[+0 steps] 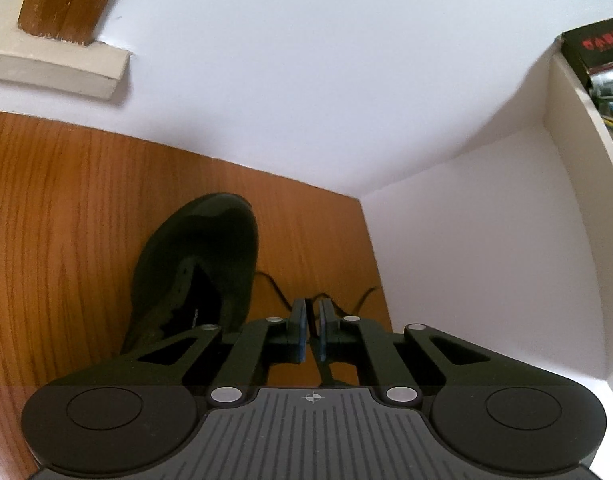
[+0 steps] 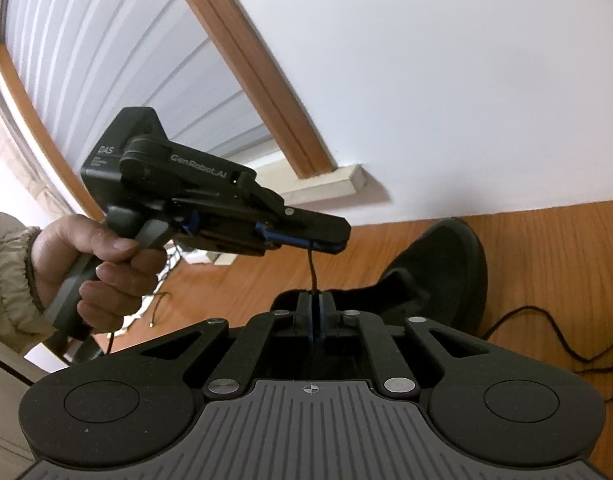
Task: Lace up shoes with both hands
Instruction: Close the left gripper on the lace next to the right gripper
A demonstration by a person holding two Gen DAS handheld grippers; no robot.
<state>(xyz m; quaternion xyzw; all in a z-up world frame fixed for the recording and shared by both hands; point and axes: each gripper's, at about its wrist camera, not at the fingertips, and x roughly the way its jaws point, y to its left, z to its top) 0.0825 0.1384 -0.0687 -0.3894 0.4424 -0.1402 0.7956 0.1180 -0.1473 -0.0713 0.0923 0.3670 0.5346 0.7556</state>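
Observation:
A black shoe (image 1: 202,264) lies on the wooden table (image 1: 66,220), left of my left gripper (image 1: 313,312). The left gripper is shut on the black lace (image 1: 315,320), which passes between its blue pads. In the right wrist view the shoe (image 2: 438,272) lies just beyond my right gripper (image 2: 315,304), which is shut on the same lace (image 2: 311,268). The lace runs taut from the right gripper up to the left gripper (image 2: 326,245), held above it by a hand (image 2: 94,264). More lace (image 2: 546,332) trails loose on the table at the right.
A white wall (image 1: 306,60) stands behind the table. A white board (image 1: 486,260) bounds the table on the right, with boxes (image 1: 594,52) beyond it. A wooden window frame (image 2: 246,64) and a sill (image 2: 330,184) lie at the left.

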